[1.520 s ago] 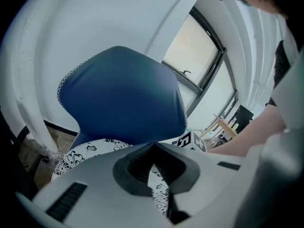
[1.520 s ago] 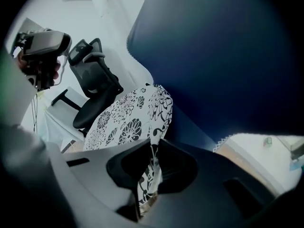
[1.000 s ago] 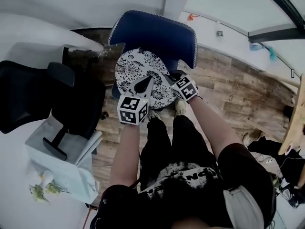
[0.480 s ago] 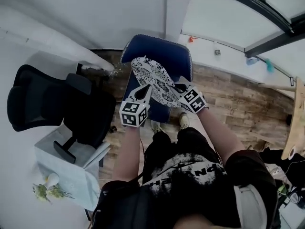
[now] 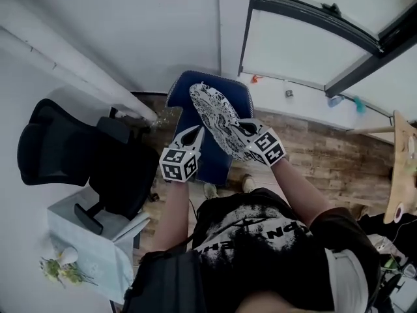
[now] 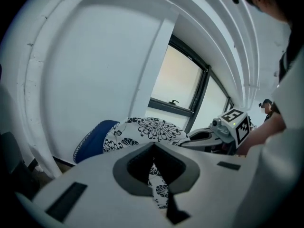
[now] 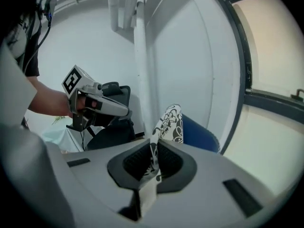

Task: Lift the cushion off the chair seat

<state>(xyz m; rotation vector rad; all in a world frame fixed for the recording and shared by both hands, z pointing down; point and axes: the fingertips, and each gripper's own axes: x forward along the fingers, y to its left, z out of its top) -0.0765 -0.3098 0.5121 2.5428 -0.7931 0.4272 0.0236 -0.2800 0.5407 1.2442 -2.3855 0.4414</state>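
Pinching patterned cushion point(image 5: 218, 117) at near edges with left gripper point(image 5: 194, 133) and right gripper point(image 5: 240, 126), both clenched on fabric. Holding it tilted on edge, up off blue chair point(image 5: 211, 159) seat.

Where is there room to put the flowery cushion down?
The blue chair seat under the lifted cushion is bare. The wood floor to the right of that chair, up to the wall below the window, is open too. The left side is crowded: the black office chair stands beside the pale side table with flowers.
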